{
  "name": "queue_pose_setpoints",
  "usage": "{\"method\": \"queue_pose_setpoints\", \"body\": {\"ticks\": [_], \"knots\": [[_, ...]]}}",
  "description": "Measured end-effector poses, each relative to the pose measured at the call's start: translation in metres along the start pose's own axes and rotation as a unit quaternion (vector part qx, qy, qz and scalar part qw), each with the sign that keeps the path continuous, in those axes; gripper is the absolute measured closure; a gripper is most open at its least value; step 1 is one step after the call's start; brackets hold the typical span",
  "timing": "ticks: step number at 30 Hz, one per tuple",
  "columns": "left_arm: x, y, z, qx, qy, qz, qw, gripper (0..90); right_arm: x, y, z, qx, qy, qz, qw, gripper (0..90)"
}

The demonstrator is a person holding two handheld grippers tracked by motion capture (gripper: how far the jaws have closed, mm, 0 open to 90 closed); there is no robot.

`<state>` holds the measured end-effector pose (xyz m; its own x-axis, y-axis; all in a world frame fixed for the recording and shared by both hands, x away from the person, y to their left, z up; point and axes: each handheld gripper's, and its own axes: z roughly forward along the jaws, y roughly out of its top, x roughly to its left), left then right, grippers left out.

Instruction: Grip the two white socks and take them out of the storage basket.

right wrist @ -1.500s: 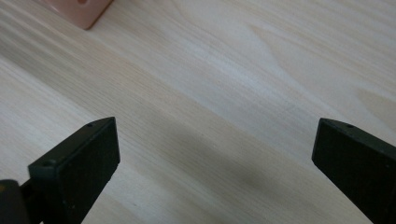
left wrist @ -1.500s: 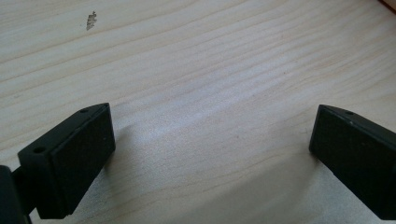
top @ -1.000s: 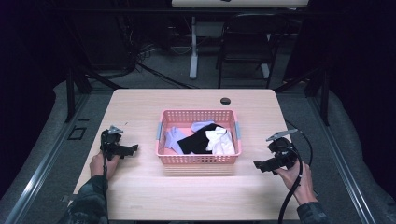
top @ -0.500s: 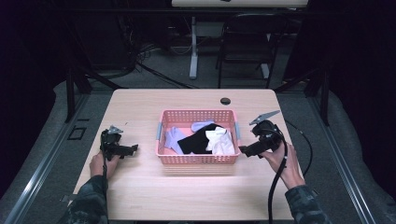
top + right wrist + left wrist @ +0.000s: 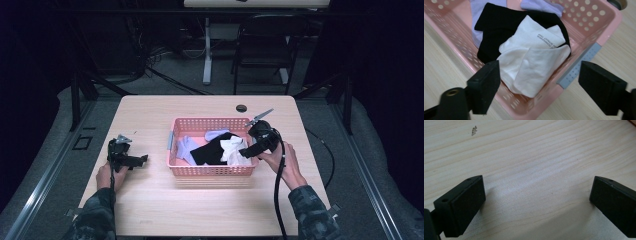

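A pink perforated basket [image 5: 210, 170] [image 5: 596, 30] sits mid-table, holding a white cloth [image 5: 234, 150] [image 5: 534, 62], a black cloth [image 5: 212, 150] [image 5: 491, 27] and lilac cloths [image 5: 186, 148] [image 5: 541, 6]. My right gripper [image 5: 248, 151] [image 5: 539, 87] hovers over the basket's right end, open, its jaws wide above the white cloth and gripping nothing. My left gripper [image 5: 141, 160] [image 5: 536, 197] rests low over bare wood left of the basket, open and empty.
A round dark grommet [image 5: 241, 108] is set in the tabletop [image 5: 200, 210] behind the basket. A cable [image 5: 276, 200] trails from the right gripper toward the front edge. A chair [image 5: 265, 45] and a desk leg stand beyond the table.
My right gripper has moved left and forward from the table's right side to over the basket's right end. The left gripper has stayed put.
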<state>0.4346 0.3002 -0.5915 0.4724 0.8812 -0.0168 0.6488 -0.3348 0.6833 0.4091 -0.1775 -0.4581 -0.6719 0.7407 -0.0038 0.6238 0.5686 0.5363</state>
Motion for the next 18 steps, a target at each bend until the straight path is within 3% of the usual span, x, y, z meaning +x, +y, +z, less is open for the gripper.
{"method": "queue_pose_setpoints", "body": {"ticks": [6,8,15,18], "knots": [[0.000,0.000,0.000,0.000,0.000,0.000,1.0000,0.0,-0.001,0.008,0.020,0.025,0.001,0.001,0.9997,29.7],[0.000,0.000,0.000,0.000,0.000,0.000,1.0000,0.0,-0.003,0.010,0.032,0.035,0.005,0.012,0.9993,35.1],[0.000,0.000,0.000,0.000,0.000,0.000,1.0000,0.0,-0.004,0.015,0.052,0.073,0.001,0.020,0.9972,37.8],[0.000,0.000,0.000,0.000,0.000,0.000,1.0000,0.0,-0.003,0.015,0.057,0.081,-0.007,0.029,0.9963,44.0]]}}
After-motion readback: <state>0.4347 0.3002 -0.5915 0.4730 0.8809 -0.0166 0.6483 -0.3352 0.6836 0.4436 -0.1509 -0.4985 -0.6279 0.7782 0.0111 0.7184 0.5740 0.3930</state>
